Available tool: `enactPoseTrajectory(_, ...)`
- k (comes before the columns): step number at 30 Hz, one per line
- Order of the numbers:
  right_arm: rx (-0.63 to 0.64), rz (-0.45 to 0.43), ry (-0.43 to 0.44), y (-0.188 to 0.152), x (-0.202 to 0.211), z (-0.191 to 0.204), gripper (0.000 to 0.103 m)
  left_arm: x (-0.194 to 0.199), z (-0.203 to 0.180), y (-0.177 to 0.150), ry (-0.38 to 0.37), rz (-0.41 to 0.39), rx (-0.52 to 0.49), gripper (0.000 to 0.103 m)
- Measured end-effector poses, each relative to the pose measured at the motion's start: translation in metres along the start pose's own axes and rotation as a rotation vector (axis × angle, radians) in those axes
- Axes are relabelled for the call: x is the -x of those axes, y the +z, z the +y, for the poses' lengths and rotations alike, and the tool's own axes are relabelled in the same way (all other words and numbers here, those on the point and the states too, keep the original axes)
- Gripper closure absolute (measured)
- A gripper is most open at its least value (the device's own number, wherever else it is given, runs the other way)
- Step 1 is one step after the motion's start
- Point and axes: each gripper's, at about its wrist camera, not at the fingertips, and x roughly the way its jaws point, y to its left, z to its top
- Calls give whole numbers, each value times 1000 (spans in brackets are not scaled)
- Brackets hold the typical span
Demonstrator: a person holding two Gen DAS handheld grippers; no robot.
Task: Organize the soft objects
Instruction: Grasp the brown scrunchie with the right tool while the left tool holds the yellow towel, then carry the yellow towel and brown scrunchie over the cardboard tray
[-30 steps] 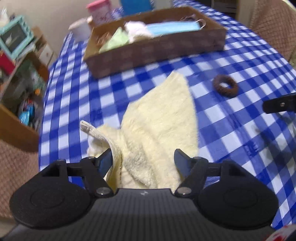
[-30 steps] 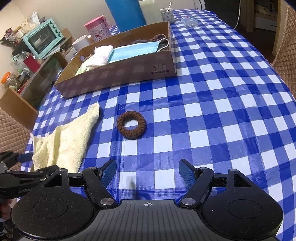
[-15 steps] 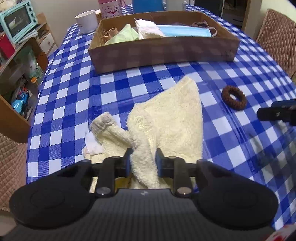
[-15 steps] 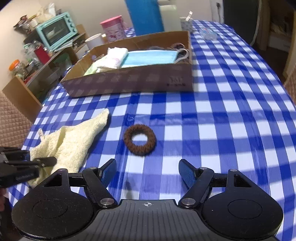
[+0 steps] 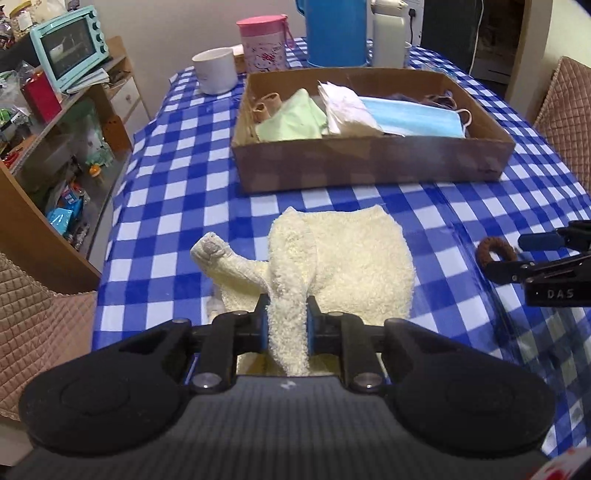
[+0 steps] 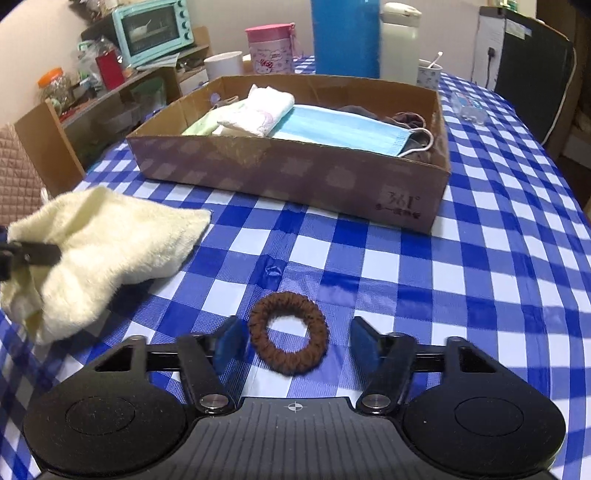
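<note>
Cream towel [image 5: 343, 258], centre frame on the checked tablecloth [image 5: 166, 206], pinched in the left gripper [image 5: 287, 325]. Brown hair scrunchie [image 6: 289, 333], lower centre, lies between the right gripper's [image 6: 293, 341] closing, not-yet-touching jaws. Cardboard box [image 6: 295, 173] behind.

Bench under blue-and-white checked plastic cloth [image 6: 480, 258]. Open wooden shelf unit [image 5: 55, 177] at left, cluttered, carrying a mint-green toaster oven [image 5: 70, 46]. Quilted tan chair back [image 5: 565, 110] at right. Plain pale wall [image 5: 177, 22] behind.
</note>
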Motion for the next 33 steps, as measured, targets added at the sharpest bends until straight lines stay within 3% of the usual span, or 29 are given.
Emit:
enactPoseTrajectory(6, 63, 4, -15, 0, -7, 5, 59, 1, 4, 4, 14, -6, 9, 86)
enactPoseTrajectory(9, 72, 4, -12, -1, -5, 4, 82, 1, 8, 4, 19, -7, 12, 86)
enactPoseTrajectory(10, 74, 6, -11, -1, -4, 3, 84, 2, 8, 4, 21, -8, 12, 86)
enactPoseTrajectory(22, -6, -38, 22, 4, 25, -11, 86, 24, 18, 17, 27, -69, 9, 86)
enactPoseTrajectory(33, -46, -132, 49, 39, 52, -24, 86, 65, 27, 67, 47, -246, -31, 86)
